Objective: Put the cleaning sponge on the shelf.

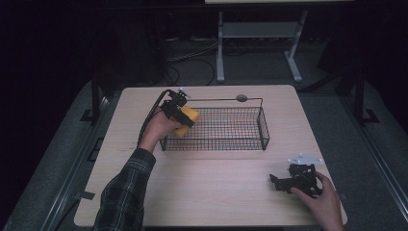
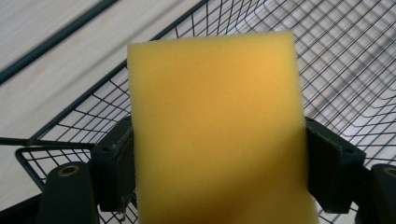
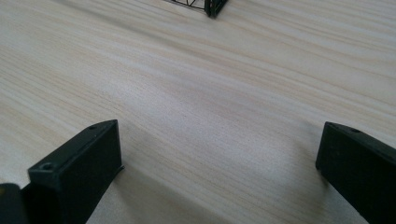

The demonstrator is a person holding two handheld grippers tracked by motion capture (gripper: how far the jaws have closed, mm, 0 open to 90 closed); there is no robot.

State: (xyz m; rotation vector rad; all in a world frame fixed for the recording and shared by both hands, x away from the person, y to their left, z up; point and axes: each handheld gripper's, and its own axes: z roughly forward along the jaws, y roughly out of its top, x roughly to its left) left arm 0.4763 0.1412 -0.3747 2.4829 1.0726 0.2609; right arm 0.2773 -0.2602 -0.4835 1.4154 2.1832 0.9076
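A yellow sponge [image 2: 217, 130] is pinched between the jaws of the left gripper [image 1: 179, 111] and held over the left end of the black wire basket [image 1: 250, 139], just above its rim. The right gripper [image 1: 297, 179] is rested on the wooden table [image 1: 211, 187] near the basket's right front corner, jaws spread wide with nothing between them.

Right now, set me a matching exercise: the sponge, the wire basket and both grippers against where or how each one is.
Things:
1. yellow sponge
2. wire basket
3. left gripper
4. right gripper

States:
A. jaws apart, nothing between them, low over bare wood
B. clamped between two black jaws
C. standing on the table, at its far middle
D. closed on a thing at the basket's left end

Pairs: 1-B, 2-C, 3-D, 4-A
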